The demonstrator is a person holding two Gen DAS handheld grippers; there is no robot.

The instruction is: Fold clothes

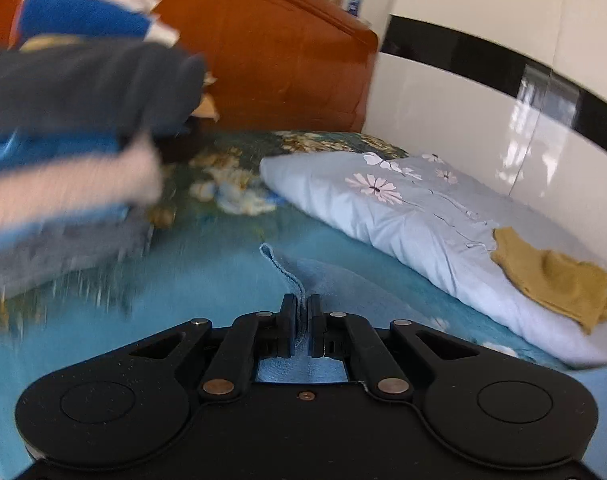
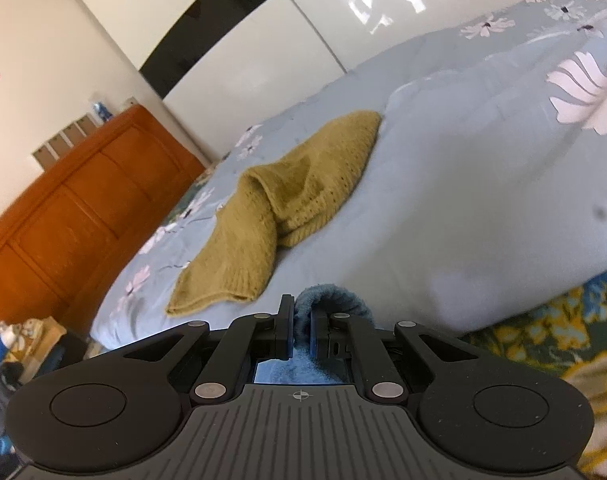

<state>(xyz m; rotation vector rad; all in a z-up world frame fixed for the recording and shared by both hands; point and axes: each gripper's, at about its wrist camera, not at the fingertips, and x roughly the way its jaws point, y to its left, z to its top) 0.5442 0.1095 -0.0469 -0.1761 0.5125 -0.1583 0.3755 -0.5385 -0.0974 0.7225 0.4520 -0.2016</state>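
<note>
The blue towel (image 1: 323,280) is the garment in hand, spread over the bed just ahead of the left gripper (image 1: 302,304), whose jaws are nearly together and pinch a raised fold of its hemmed edge between them. No box or basket shows in either view; the only thing that bears clothes is the bed itself.

In the left wrist view, up and to the left of the gripper, a blurred stack of folded clothes (image 1: 71,152) in dark grey, blue and pale layers rests on the floral bedspread (image 1: 231,184). Behind it stands the orange-brown headboard (image 1: 271,52). Ahead and to the right lies a pale blue quilt (image 1: 415,216) printed with white daisies, and on its near right end sits a mustard knit garment (image 1: 555,280), crumpled. A glossy white wardrobe (image 1: 483,92) with a black band runs behind.

The right wrist view shows what the left cannot: the right gripper (image 2: 302,312), jaws likewise almost closed, clamps a bunched roll of the same blue towel (image 2: 335,300), right against the quilt's (image 2: 443,200) edge. The mustard garment (image 2: 279,212) lies just ahead and to the left, its knit texture clear. The stack appears only as a dim sliver at far lower left.
</note>
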